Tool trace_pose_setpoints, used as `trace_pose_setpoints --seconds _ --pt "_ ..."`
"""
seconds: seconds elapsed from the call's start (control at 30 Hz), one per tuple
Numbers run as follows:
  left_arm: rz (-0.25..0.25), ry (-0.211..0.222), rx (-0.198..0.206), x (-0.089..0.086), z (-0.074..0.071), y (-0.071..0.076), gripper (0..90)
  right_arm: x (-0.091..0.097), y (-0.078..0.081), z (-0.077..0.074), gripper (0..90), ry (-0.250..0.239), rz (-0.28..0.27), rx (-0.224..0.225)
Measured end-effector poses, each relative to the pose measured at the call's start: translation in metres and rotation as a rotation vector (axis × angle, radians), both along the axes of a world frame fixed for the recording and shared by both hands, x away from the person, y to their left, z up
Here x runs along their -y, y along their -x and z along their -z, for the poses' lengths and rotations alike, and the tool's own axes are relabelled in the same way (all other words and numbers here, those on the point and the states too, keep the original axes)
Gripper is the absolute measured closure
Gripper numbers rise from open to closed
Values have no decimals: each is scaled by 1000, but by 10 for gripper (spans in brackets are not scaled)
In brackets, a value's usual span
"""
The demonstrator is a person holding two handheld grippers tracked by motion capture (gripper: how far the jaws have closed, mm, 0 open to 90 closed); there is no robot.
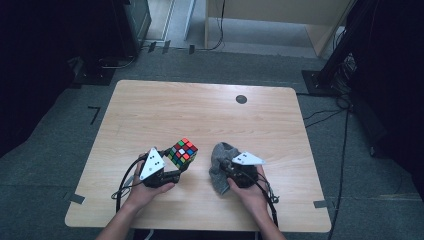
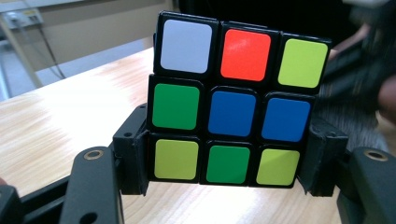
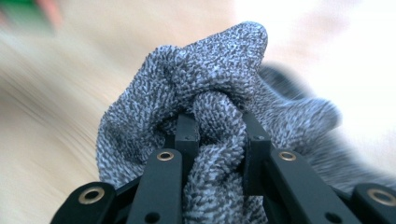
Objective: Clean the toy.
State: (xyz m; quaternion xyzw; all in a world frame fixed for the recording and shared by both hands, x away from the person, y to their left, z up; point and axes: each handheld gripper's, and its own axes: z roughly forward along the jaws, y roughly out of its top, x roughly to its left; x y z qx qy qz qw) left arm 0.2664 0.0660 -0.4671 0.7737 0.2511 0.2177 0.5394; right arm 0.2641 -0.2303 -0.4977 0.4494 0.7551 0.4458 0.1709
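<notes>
High view's got my left gripper (image 1: 176, 167) clamping the cube (image 1: 182, 152), right gripper (image 1: 226, 167) pinching the grey cloth (image 1: 221, 172).

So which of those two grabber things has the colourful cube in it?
The left gripper: its jaws clamp the puzzle cube by two opposite sides. The right gripper pinches a grey cloth instead.

From above I see my left gripper (image 1: 172, 162) clamped on the colour cube (image 1: 182, 152), held tilted above the wooden table (image 1: 200, 115). My right gripper (image 1: 227, 167) pinches the grey cloth (image 1: 220, 172), which lies bunched just beside the cube.
</notes>
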Motion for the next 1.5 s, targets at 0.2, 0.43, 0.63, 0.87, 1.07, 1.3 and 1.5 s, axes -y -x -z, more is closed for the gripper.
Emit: trace_pose_setpoints --seconds 0.2,0.43,0.63,0.87,1.07,1.3,1.5 --pt "90 -54 23 12 4 8 333 1 23 -55 744 -282 -100 205" --pt "184 -131 81 27 5 21 333 -33 43 -71 737 -243 -265 254" --pt "185 -119 86 24 4 21 335 -21 28 -57 739 -137 -134 211" --pt "175 -127 85 24 5 20 335 -18 32 -67 732 -270 -218 218" --pt "178 -101 83 20 0 21 336 -25 30 -62 731 -216 -204 213" --pt "172 -135 79 25 4 19 336 -6 29 -69 738 -253 -128 190" --pt "197 -97 84 26 -1 25 336 -34 41 -74 728 -157 -227 250"
